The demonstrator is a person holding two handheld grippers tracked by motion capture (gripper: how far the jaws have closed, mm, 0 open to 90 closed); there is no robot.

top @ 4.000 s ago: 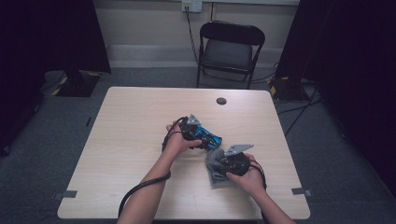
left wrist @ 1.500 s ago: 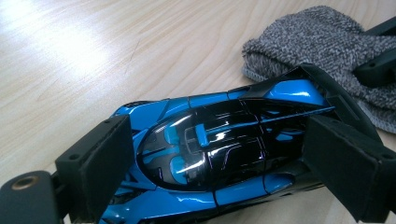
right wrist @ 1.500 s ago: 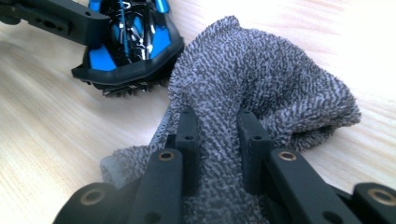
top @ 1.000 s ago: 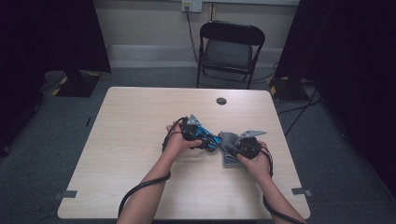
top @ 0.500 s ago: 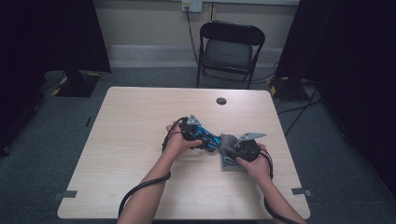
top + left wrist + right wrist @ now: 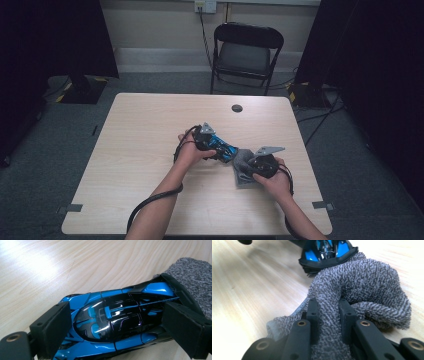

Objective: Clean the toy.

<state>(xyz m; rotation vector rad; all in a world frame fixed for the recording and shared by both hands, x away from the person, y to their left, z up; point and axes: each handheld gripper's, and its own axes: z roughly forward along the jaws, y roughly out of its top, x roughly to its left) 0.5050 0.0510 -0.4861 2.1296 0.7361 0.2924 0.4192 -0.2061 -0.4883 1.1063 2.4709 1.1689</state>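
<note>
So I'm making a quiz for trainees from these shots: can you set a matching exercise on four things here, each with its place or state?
Things:
1. toy car
2. grey cloth
3. folding chair
4. small dark disc

Places or states:
A. beyond the table's far edge
B. pinched by the right gripper
C. lying alone near the table's far edge
D. between the jaws of the left gripper

Pairs: 1-D, 2-B, 3-A, 4-C

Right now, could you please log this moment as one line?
left gripper: shut on toy car | right gripper: shut on cloth | cloth touching car's end
</note>
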